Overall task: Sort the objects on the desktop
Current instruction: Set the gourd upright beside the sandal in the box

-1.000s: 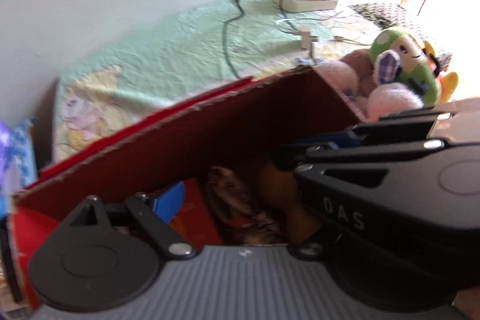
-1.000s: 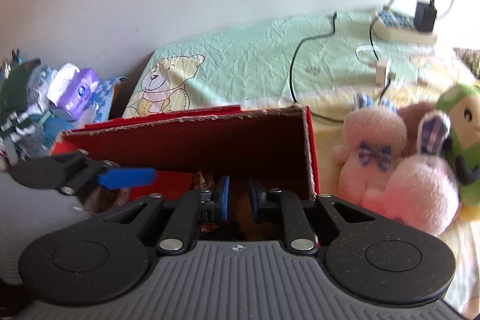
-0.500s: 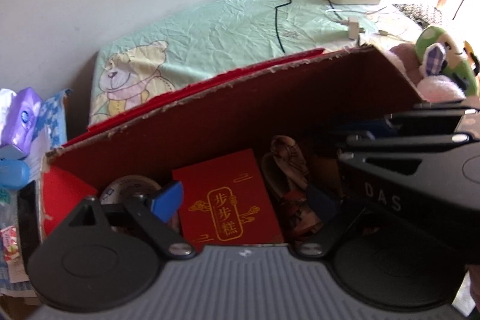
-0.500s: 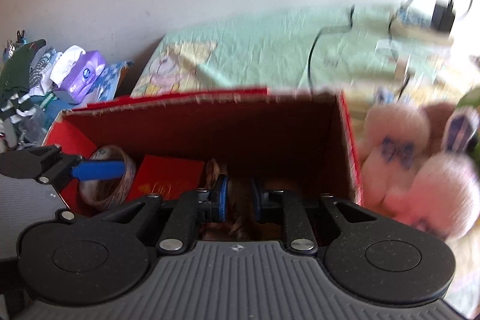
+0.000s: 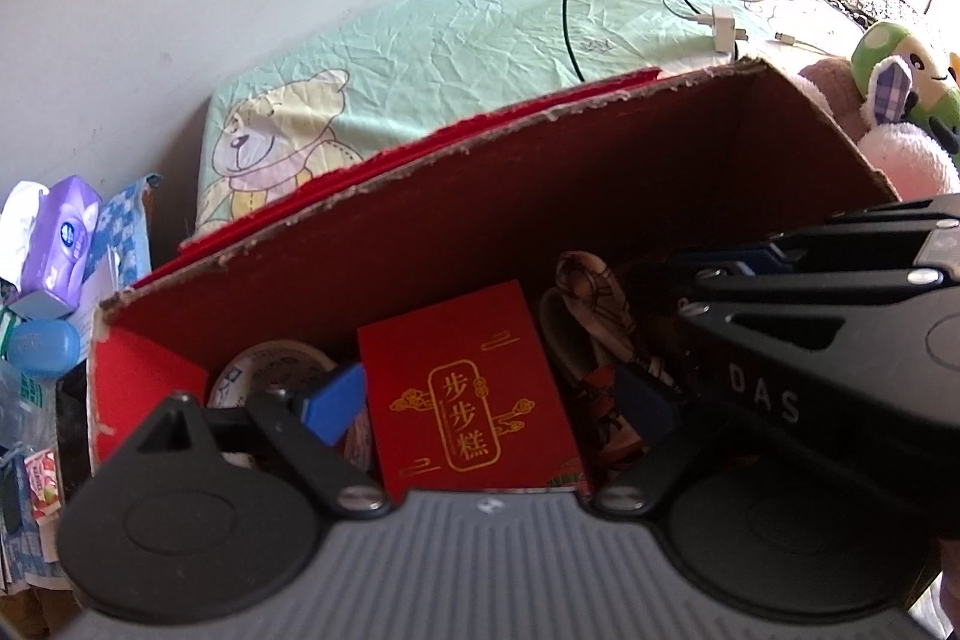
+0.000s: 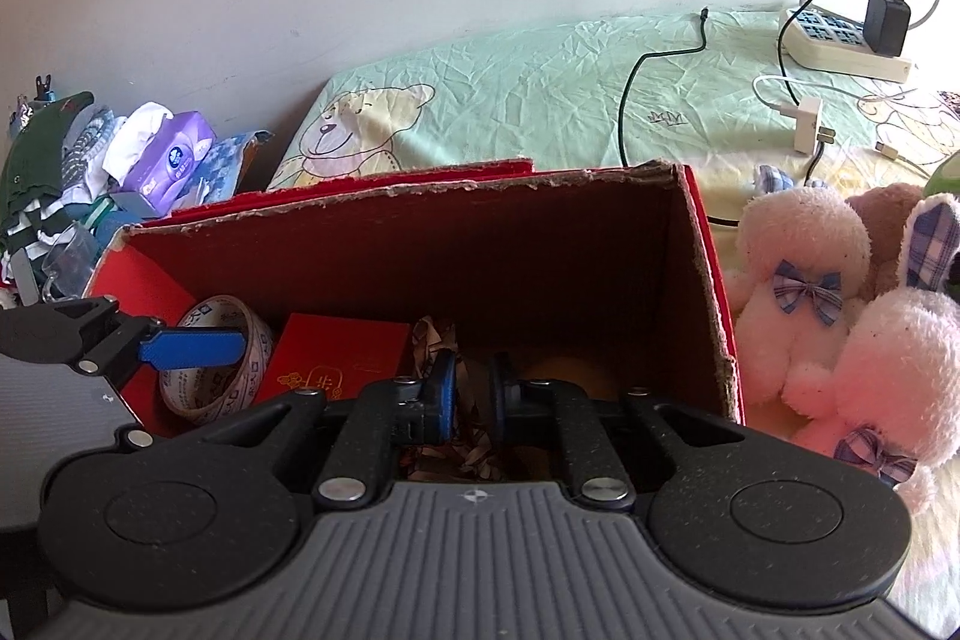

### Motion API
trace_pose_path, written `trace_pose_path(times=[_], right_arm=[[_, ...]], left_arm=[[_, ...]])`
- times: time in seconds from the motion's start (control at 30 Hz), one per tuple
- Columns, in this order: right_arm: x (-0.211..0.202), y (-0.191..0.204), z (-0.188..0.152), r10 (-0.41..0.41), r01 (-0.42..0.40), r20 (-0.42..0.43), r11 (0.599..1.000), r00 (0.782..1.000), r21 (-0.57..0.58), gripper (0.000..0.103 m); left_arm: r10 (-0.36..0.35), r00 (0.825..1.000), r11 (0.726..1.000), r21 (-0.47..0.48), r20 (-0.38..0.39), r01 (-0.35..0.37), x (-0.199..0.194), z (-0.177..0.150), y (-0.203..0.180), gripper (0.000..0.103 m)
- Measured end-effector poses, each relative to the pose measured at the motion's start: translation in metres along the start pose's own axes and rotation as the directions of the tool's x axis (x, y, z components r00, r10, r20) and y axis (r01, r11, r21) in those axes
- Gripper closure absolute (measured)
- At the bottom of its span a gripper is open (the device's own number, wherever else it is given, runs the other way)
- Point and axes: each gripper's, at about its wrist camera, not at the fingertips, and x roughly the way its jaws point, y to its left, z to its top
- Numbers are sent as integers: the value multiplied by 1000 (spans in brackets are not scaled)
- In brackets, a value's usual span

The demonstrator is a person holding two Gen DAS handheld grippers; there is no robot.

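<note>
An open red cardboard box (image 5: 540, 172) (image 6: 420, 244) stands in front of both grippers. Inside lie a roll of printed tape (image 5: 270, 370) (image 6: 210, 382), a red packet with gold characters (image 5: 468, 400) (image 6: 336, 358) and a brown patterned item (image 5: 591, 298) (image 6: 432, 334). My left gripper (image 5: 486, 403) hangs wide open over the tape and the packet, holding nothing. One of its fingers (image 6: 192, 346) shows above the tape roll. My right gripper (image 6: 474, 394) hovers over the box's right half, with a narrow gap between its blue pads and nothing clamped.
Pink plush toys (image 6: 798, 292) and a green one (image 5: 900, 70) crowd the box's right side. Behind it lies a mint bear-print cloth (image 6: 540, 88) with a power strip (image 6: 840, 40), a charger and cables. A purple tissue pack (image 6: 168, 160) and clutter sit at the left.
Both views have shifted so more of the box's inside shows; the tape roll and red packet have come into sight. Neither gripper's opening has changed.
</note>
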Motion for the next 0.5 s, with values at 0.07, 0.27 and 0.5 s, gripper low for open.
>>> trace_pose_path(times=[0.07, 0.27, 0.5], right_arm=[[0, 0, 0, 0, 0, 0, 1000, 1000, -1, 94], [0, 1, -1, -3, 3, 4, 1000, 1000, 0, 94], [-1, 0, -2, 6, -6, 14, 1000, 1000, 4, 95]], left_arm=[[1, 1000, 1000, 2, -4, -1, 0, 0, 0, 12], [1, 1000, 1000, 6, -12, -1, 1, 1, 0, 12], [-6, 1000, 1000, 10, -13, 6, 3, 3, 0, 11]])
